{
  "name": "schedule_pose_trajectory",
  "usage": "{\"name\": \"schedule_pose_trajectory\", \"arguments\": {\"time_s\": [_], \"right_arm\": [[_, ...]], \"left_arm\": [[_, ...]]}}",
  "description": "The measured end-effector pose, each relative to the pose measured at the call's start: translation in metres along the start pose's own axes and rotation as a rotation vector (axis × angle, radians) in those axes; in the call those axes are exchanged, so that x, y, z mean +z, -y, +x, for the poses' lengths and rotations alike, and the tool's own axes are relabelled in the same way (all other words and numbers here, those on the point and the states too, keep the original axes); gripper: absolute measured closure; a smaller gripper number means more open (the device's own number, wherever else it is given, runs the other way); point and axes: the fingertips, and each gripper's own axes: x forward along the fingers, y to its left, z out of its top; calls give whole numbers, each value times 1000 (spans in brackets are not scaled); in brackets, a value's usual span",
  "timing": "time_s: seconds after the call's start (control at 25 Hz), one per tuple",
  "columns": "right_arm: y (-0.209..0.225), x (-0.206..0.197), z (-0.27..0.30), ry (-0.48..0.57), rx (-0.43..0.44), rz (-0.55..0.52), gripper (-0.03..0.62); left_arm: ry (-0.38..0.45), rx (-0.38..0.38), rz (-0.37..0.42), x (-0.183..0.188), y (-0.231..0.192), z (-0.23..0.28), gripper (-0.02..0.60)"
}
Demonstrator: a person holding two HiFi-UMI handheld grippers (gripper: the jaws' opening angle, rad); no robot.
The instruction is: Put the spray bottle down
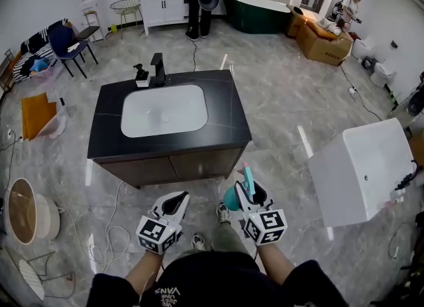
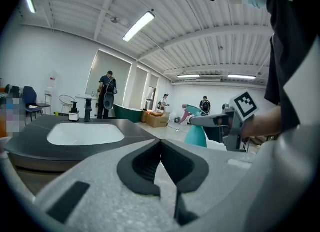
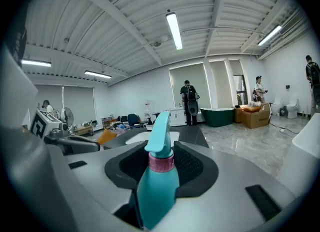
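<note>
A teal spray bottle (image 1: 246, 181) with a pink collar stands upright between the pads of my right gripper (image 1: 250, 198), which is shut on it just below the neck. The right gripper view shows the bottle (image 3: 159, 176) filling the jaws of that gripper (image 3: 161, 148). My left gripper (image 1: 175, 204) hangs beside it at the same height, shut with nothing in it; its pads (image 2: 145, 163) meet at the tip. From the left gripper view the bottle (image 2: 196, 135) shows off to the right. Both grippers are just short of the black vanity counter (image 1: 106, 120) with its white basin (image 1: 164, 110).
A black faucet (image 1: 158, 68) and a soap dispenser (image 1: 141, 75) stand at the counter's far edge. A white tub (image 1: 361, 170) sits on the floor to the right, a round basin (image 1: 21, 209) and loose cables to the left. A person (image 1: 199, 0) stands at the back.
</note>
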Motion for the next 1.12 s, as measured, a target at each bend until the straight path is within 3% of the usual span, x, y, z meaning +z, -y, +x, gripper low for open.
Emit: {"name": "schedule_pose_trajectory", "arguments": {"time_s": [0.68,0.92,1.12], "right_arm": [[80,43,116,-8,83,-44,442],[108,61,160,-5,141,-95,442],[128,72,199,3,186,-152,442]], "left_arm": [[14,89,-16,39,-58,105,571],[38,157,-15,47,-79,140,571],[62,217,-58,57,-88,164,571]]}}
